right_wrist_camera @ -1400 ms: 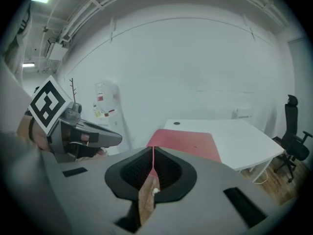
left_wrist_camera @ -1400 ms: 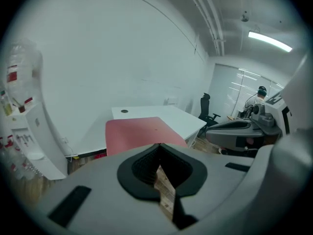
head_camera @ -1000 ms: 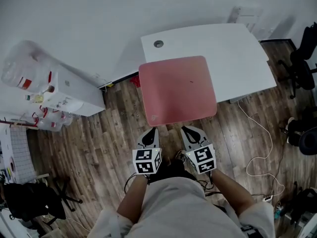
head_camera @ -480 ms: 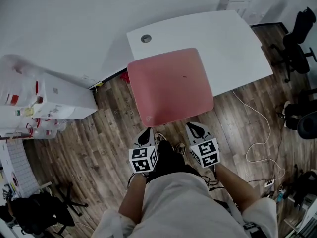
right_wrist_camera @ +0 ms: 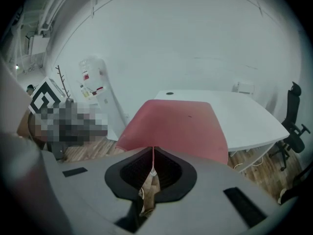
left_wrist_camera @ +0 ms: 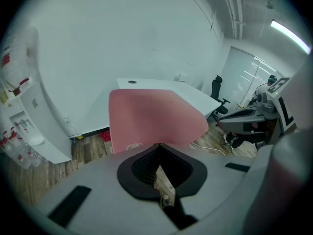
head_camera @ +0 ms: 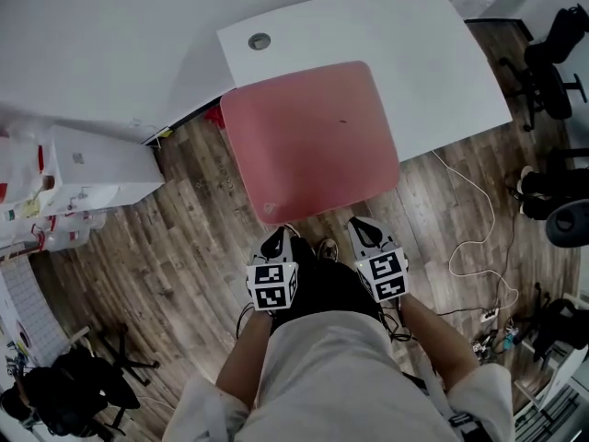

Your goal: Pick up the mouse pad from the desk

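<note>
In the head view, one pink mouse pad (head_camera: 308, 136) sits mid-frame. Its far part overlaps the single white desk (head_camera: 433, 53) and its near part juts out over the wooden floor (head_camera: 166, 265), which suggests it is being carried rather than lying flat. The two grippers meet its near edge side by side, the left gripper (head_camera: 275, 239) toward the lower-left corner and the right gripper (head_camera: 362, 227) toward the lower-right. A hold that wide probably keeps the thin sheet from sagging or twisting. The desk has one round cable hole (head_camera: 259, 40). One white cable (head_camera: 479, 219) trails over the floor at the right, and two dark office chairs (head_camera: 550, 76) stand along the right edge. In the left gripper view, the jaws are pressed together with the pad's edge (left_wrist_camera: 151, 119) rising straight from their tips, so I judge them clamped on it. The pad hides much of the desk behind it. The right gripper's body and marker cube show at the right edge, and one chair stands beyond the desk. In the right gripper view, the jaws are likewise clenched on the pad's (right_wrist_camera: 181, 124) near edge, a thin seam running up from the tips into the pink sheet. The left gripper's marker cube shows at the left, and one chair at the far right.
</note>
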